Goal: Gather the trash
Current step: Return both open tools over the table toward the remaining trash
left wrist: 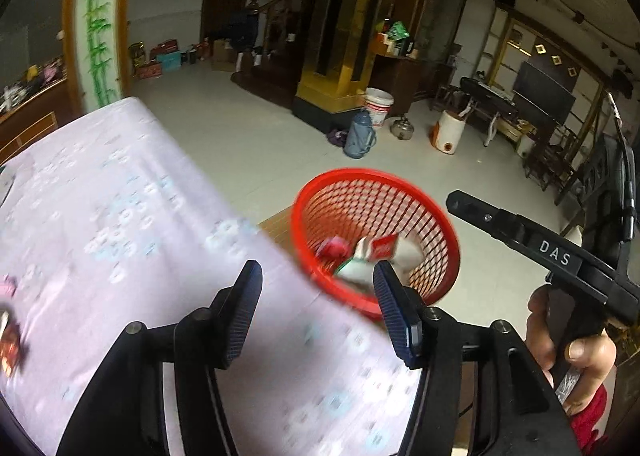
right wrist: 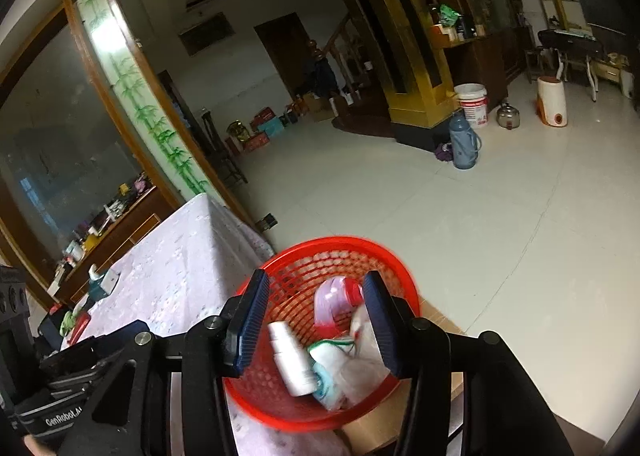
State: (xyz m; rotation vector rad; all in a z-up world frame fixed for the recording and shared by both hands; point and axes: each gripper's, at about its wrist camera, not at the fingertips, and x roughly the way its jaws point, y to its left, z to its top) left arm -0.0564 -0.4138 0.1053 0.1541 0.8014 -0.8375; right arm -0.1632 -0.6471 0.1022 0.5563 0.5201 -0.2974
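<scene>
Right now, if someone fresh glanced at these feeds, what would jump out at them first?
The red mesh basket beside the table edge, already holding a white bottle, a pink container and crumpled wrappers. The right gripper hangs open directly above it; the left gripper is open over the pale floral tablecloth, where some litter remains at the far left.

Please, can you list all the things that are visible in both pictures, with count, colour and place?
Red plastic mesh basket: one, beside the table edge, on a cardboard box.
White plastic bottle: one, lying in the basket.
Crumpled wrappers: several, white, pink, red, in the basket.
Lilac flowered tablecloth: one, covering the table.
Blue thermos flask: one, on the floor.
White paint bucket: one, by the golden pillar.
Left gripper: black, open, empty.
Right gripper: black, open, above the basket.
</scene>
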